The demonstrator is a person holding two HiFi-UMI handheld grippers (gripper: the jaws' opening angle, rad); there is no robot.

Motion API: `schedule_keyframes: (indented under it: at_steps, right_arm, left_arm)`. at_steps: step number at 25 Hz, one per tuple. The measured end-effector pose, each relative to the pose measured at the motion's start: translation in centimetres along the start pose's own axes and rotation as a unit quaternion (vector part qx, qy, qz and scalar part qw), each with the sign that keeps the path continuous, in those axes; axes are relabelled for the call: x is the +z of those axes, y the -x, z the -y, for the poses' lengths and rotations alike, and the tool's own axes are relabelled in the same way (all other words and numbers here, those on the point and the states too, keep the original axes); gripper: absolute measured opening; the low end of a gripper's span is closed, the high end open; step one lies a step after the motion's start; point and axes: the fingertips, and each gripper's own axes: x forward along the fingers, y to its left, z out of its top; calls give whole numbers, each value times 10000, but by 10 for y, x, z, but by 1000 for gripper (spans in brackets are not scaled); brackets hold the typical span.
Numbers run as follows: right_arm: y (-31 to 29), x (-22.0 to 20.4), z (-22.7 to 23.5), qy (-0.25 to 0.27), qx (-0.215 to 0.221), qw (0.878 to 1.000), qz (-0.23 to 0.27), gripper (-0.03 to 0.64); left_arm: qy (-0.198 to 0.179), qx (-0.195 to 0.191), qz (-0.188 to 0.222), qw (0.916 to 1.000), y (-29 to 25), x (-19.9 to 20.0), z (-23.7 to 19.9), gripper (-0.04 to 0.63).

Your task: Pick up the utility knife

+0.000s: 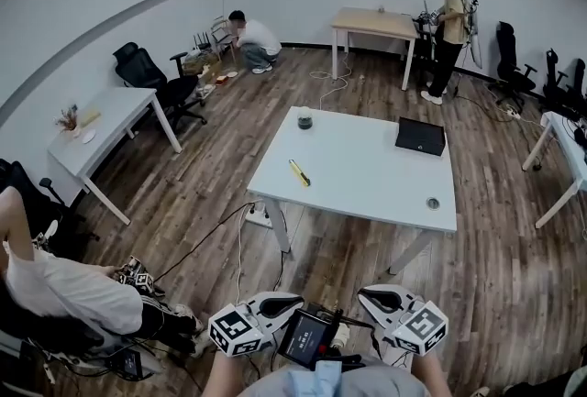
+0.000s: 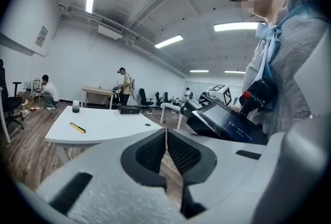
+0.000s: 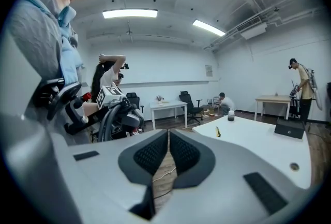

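1. Head view: the slim yellow utility knife [image 1: 300, 172] lies flat on the white rectangular counter [image 1: 367, 189], near its left edge. It is well apart from both grippers. The left gripper [image 1: 292, 301] and right gripper [image 1: 367, 295] hang low at the bottom of the frame, close to the body of the person carrying my rig. I read that as a carrying posture for the approach, not a reach. A dark glass jar [image 1: 304, 119], a flat black box [image 1: 420, 136] and a small round disc [image 1: 433, 203] share the counter, none of them near the knife.

2. Left gripper view: the left gripper [image 2: 166, 140] is clenched, its textured pads pressed together with nothing between them. The knife [image 2: 78, 128] shows far off to the left on the counter, and the gripper is not aimed at it.

3. Right gripper view: the right gripper [image 3: 168, 141] is likewise clenched and empty. The knife [image 3: 218, 132] sits to the right of its line, on the counter's near part. I judge the task barely begun. Whichever gripper takes the knife must first spread its jaws and tip down toward it, because the knife lies so flat.
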Motion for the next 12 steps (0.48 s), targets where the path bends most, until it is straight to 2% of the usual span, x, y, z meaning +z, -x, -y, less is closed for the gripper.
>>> schedule_keyframes:
  at_steps: [12]
  right_arm:
    - [-30,29,74,113,171,9998,16,29]
  left_arm:
    - [-22,116,112,9999,-48,42,-59,18]
